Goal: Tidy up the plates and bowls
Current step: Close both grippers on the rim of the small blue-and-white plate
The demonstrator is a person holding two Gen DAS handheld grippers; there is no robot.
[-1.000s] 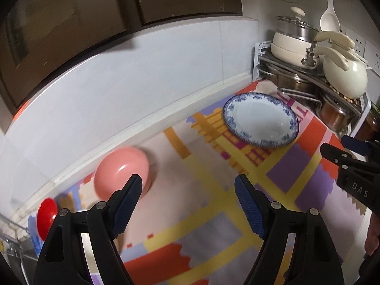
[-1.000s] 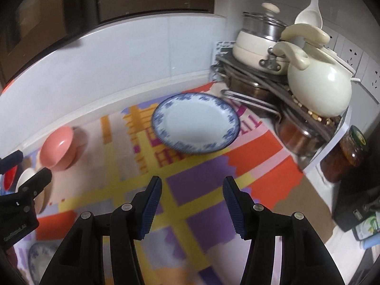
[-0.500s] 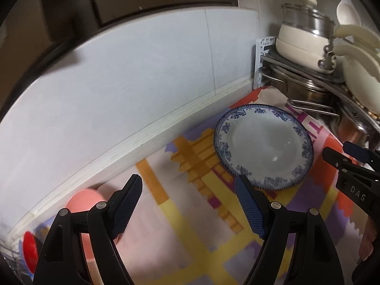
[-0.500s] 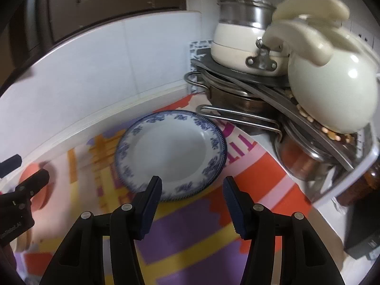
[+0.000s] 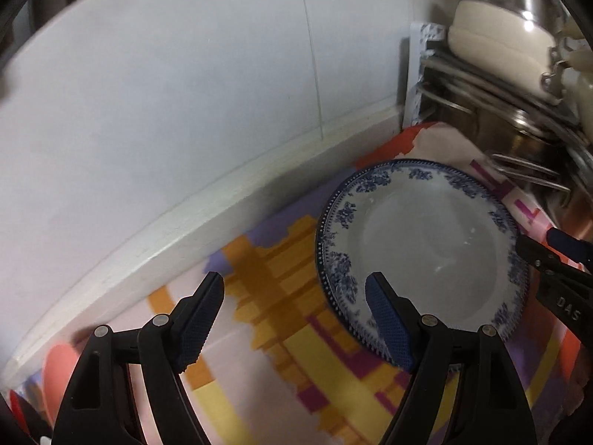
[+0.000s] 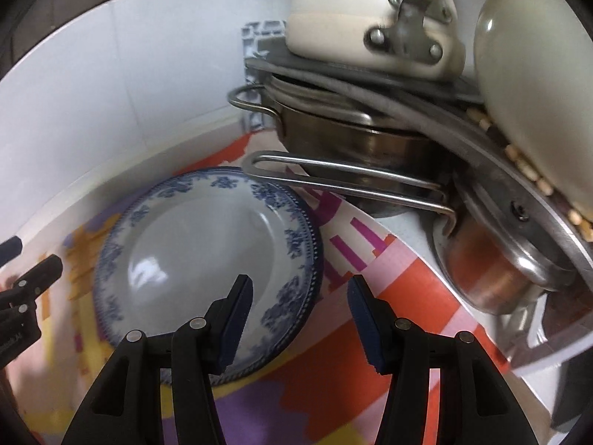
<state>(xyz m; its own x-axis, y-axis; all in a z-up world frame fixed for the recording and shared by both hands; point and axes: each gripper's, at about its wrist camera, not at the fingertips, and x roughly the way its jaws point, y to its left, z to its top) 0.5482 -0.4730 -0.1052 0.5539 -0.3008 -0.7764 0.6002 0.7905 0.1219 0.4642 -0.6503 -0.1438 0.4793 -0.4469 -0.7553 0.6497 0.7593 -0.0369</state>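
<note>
The round white ceramic plate with a blue floral rim (image 5: pixel 426 244) lies flat on the multicoloured patterned mat (image 5: pixel 281 333) near the worktop's back right corner, close to the white tiled wall (image 5: pixel 185 92) and just beside the metal pot rack (image 6: pixel 370 85). It looks glazed, stiff and breakable, fairly heavy for its size and slick on its shallow well. The raised beaded rim is the likely place to pinch, one finger over and one under, and the soft mat may give enough to slip a finger beneath.

The left gripper (image 5: pixel 294 315) hangs wide open and empty, its right finger over the plate's near left rim. The right gripper (image 6: pixel 300 315) is likewise spread wide and holds nothing, its left finger over the plate's near right rim.

Outward, a wire-handled steel pan (image 6: pixel 352 141) overhangs the plate's far edge, under a cream enamel pot (image 6: pixel 352 18). A pink bowl (image 5: pixel 59 374) sits at the mat's far left.
</note>
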